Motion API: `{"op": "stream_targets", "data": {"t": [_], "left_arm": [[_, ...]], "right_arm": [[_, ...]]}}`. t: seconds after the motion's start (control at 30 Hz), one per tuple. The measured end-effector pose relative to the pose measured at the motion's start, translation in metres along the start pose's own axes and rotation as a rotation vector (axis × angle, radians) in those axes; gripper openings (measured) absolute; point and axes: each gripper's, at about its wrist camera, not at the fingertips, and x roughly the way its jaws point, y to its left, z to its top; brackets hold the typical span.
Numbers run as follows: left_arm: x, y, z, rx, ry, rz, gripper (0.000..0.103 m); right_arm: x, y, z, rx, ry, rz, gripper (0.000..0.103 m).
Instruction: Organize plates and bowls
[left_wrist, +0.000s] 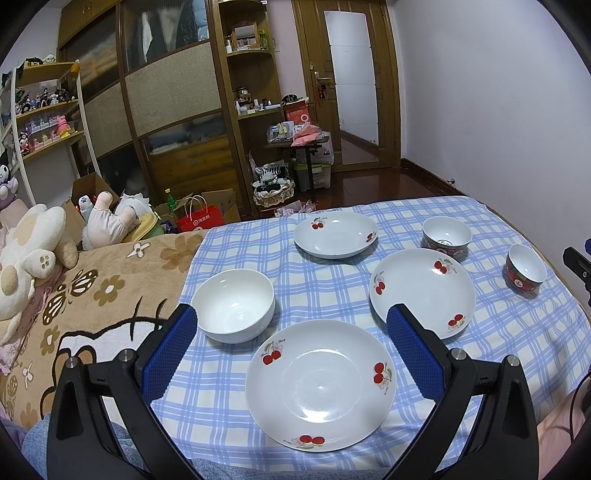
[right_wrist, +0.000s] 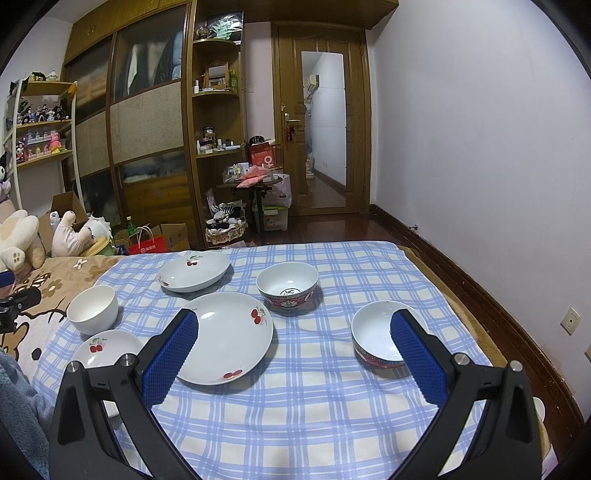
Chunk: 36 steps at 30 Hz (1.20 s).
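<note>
1. Plates (left_wrist: 320, 384) and bowls (left_wrist: 233, 304) lie spread apart on the checked cloth (left_wrist: 317, 295) covering the bed.
2. Left gripper (left_wrist: 291, 325) hovers above the near plate, jaws apart.
3. Right gripper (right_wrist: 294, 328) hangs empty, jaws apart.

Bed (left_wrist: 110, 295), blue checked cloth (left_wrist: 314, 295), 3 cherry plates (left_wrist: 320, 384), 3 bowls (left_wrist: 233, 305)
</note>
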Motion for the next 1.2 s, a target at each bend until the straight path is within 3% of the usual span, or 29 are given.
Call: {"op": "stream_targets", "data": {"t": [0.67, 0.9, 1.2], "left_arm": [[0.000, 0.003, -0.001, -0.023, 0.018, -0.006, 0.101], [-0.002, 0.013, 0.033, -0.020, 0.028, -0.032, 0.101], [0.024, -0.004, 0.074, 0.034, 0.034, -0.107, 0.101]], "right_arm": [[0.001, -0.010, 0.003, 0.014, -0.036, -0.009, 0.103], [0.002, -0.004, 0.014, 0.008, -0.035, -0.007, 0.103], [0.014, 0.006, 0.032, 0.012, 0.003, -0.025, 0.103]]}}
